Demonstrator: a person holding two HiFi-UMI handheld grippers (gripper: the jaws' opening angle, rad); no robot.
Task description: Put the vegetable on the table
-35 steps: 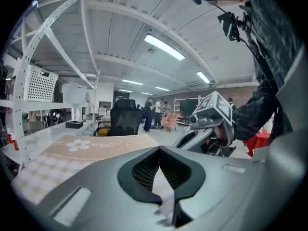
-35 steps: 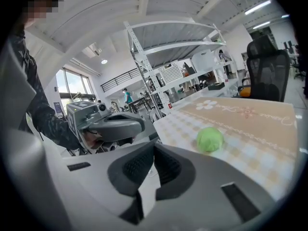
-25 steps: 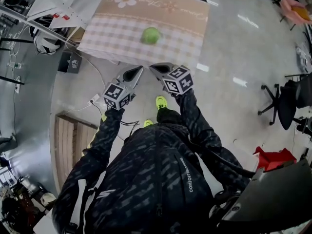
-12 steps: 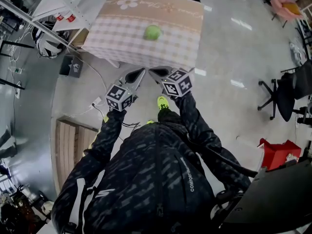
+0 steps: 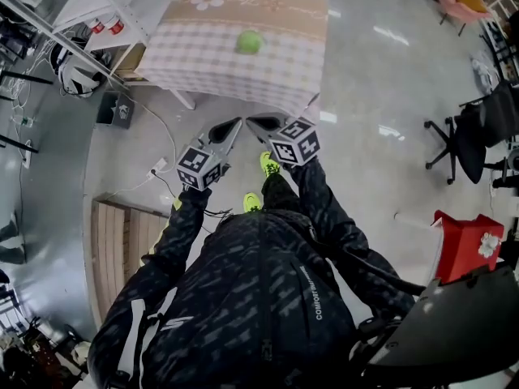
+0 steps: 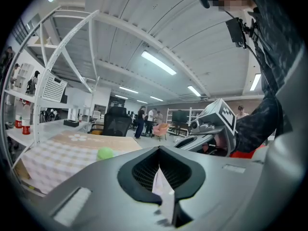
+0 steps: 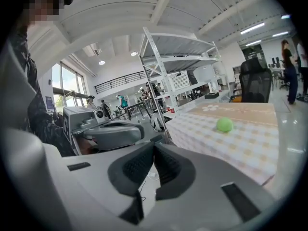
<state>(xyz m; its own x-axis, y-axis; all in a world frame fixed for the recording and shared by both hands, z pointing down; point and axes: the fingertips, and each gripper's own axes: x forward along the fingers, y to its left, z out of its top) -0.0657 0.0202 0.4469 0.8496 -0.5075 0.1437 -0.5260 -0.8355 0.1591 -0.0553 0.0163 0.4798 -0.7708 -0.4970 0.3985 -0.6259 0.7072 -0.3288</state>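
Sitting on table is vegetable (well off edges).

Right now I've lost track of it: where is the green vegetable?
In the head view the green vegetable sits alone near the middle of the checked tablecloth, straight ahead of the person.

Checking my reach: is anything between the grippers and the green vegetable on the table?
Nothing visible. The green vegetable lies alone on the checked table; only its bare top and floor separate it from the left gripper and right gripper.
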